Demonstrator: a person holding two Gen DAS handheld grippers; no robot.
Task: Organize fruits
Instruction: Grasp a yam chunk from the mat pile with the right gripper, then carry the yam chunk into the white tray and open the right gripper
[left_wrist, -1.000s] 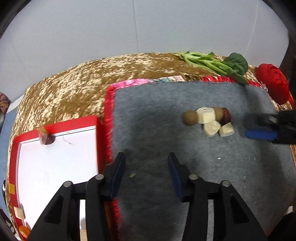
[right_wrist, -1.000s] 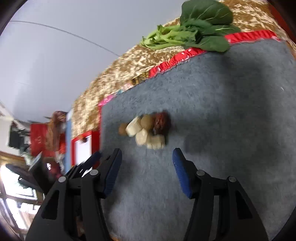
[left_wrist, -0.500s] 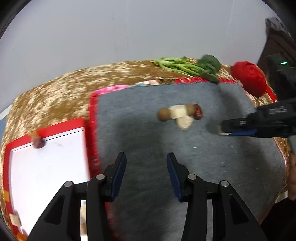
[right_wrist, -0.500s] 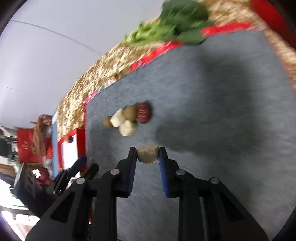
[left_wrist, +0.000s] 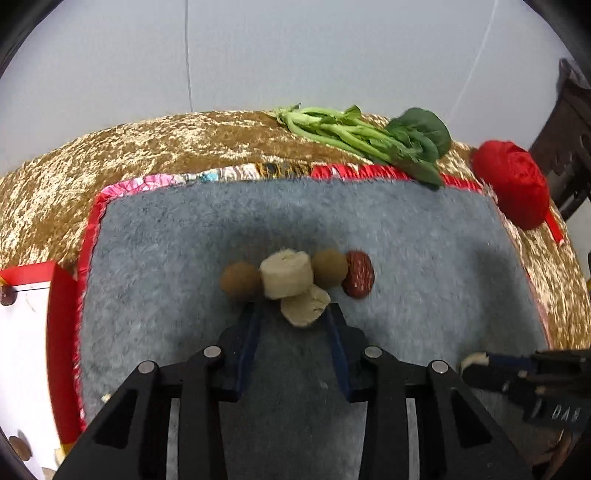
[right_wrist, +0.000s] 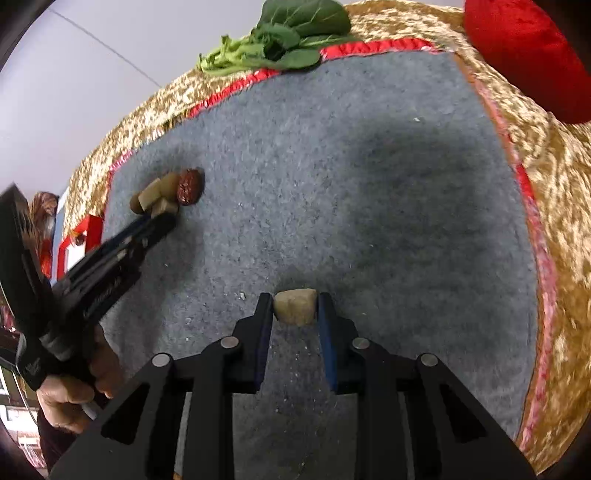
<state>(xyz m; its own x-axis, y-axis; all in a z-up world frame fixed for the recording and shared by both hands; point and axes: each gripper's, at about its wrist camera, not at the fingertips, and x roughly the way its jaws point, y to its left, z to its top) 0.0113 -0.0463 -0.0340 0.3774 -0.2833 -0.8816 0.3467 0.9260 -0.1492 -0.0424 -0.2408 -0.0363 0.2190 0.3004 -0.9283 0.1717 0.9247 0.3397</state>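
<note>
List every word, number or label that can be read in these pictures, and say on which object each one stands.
No text can be read with certainty.
Right gripper, holding a fruit piece: raised letters on its body, perhaps "DAB", too blurred to confirm.
Left gripper: marks on its body, too blurred to read.
Mat border: colourful print, too small to read.

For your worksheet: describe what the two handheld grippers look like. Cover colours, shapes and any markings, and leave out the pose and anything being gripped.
Both the left gripper and the right gripper are matte black, built from angular struts with triangular cut-outs and round silver pivot bolts. Their flat fingers carry blue pads on the inner faces. Pale lettering, too blurred to read, marks the side of the right gripper's body in the left wrist view. No cables or sleeves show.
</note>
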